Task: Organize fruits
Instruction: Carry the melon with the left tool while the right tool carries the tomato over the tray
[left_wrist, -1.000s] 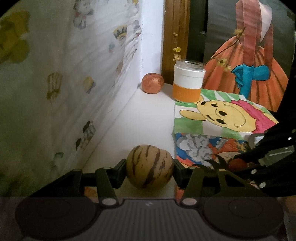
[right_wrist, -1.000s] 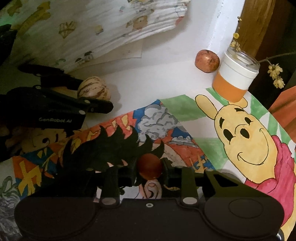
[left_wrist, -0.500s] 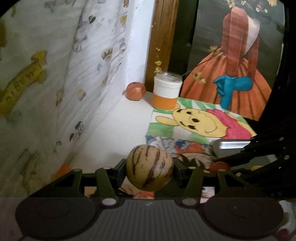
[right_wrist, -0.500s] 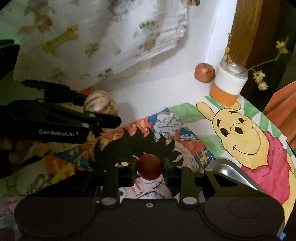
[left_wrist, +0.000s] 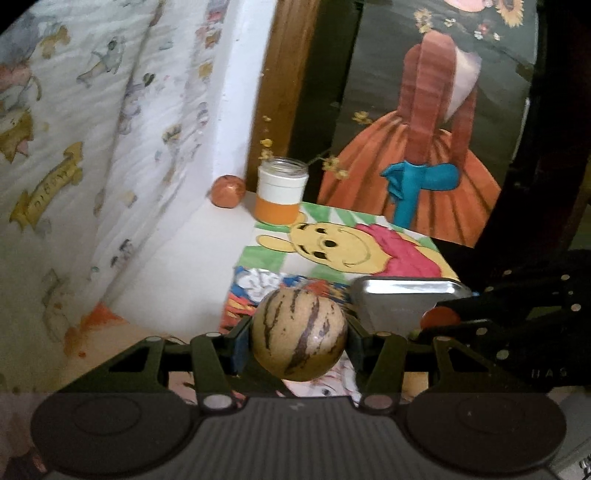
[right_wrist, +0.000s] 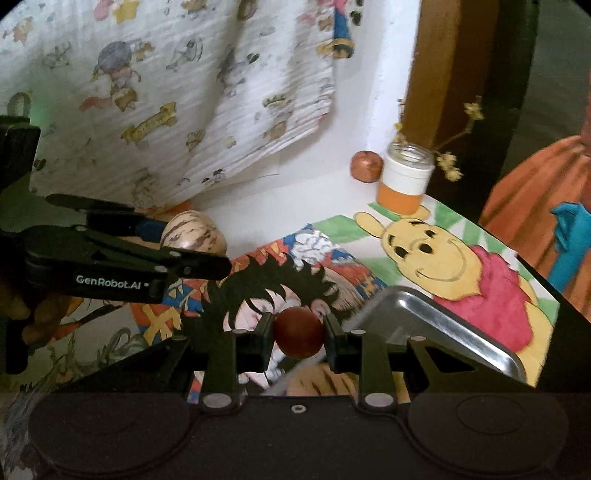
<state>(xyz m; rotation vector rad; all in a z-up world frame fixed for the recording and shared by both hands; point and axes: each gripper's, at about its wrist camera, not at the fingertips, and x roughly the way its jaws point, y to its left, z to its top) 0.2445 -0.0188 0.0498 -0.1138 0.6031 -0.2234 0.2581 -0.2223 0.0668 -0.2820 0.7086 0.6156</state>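
I have my left gripper (left_wrist: 299, 339) clamped on a round tan fruit with dark brown stripes (left_wrist: 299, 334), held above the near edge of the cartoon-printed mats, and my right gripper (right_wrist: 299, 336) closed on a small dark red round fruit (right_wrist: 298, 332), just beside the left corner of a shiny rectangular metal tray (right_wrist: 443, 325). In the left wrist view the tray (left_wrist: 402, 295) sits right of the striped fruit, and the right gripper (left_wrist: 461, 321) crosses in front of it with the red fruit (left_wrist: 439, 318) showing at its tip. At the far corner I see a white-and-orange glass jar with dried yellow flower sprigs (left_wrist: 281, 195) standing on the edge of the yellow bear drawing (left_wrist: 332, 247), and a reddish-brown round fruit (left_wrist: 228, 191) just left of it against the white wall. A white cloth printed with small cartoon figures (right_wrist: 177, 103) hangs along the left side, its lower edge near the bare white table strip (left_wrist: 192, 266), which is the open room between cloth and mats. The right edge of the table drops off beside a painting of an orange dress with a blue bow (left_wrist: 421, 162). The tray's near end is hidden by my right gripper's body, and I cannot tell what it holds.
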